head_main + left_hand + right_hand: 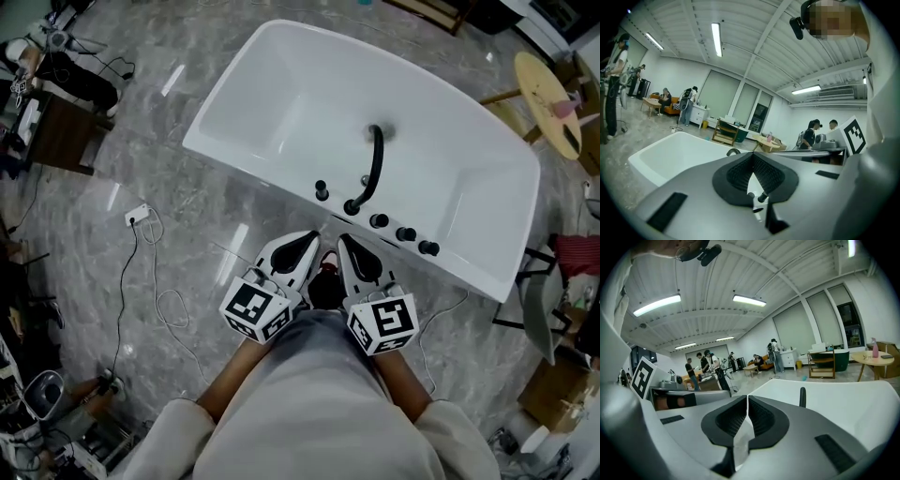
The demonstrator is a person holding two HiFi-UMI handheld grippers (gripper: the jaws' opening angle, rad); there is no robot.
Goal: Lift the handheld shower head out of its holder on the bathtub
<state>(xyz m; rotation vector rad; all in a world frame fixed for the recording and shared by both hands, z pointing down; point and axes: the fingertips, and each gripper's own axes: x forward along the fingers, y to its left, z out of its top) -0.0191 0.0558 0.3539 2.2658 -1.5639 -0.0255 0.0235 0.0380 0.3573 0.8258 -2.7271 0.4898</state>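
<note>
The white bathtub (281,56) lies slantwise across the upper middle of the head view on a grey marble floor (187,272). Along its near rim stand black fittings. The handheld shower head (322,190) is upright in its holder at the left end of the row, just left of the curved spout (373,169). To the right of the spout stand 3 knobs (405,233) in a line.

Both claws sit side by side at lower centre of the head view, just short of the tub's near rim and pointing toward the fittings. The left claw (309,239) is closed, its ribbed pads meeting at the tips with nothing gripped between them. The right claw (345,242) is likewise closed and empty. Neither touches the shower head, which is apart from them, a little above in the frame.

A round wooden table (548,94) is at the upper right of the head view, and a white power strip (138,216) with its cable lies on the floor at the left.
</note>
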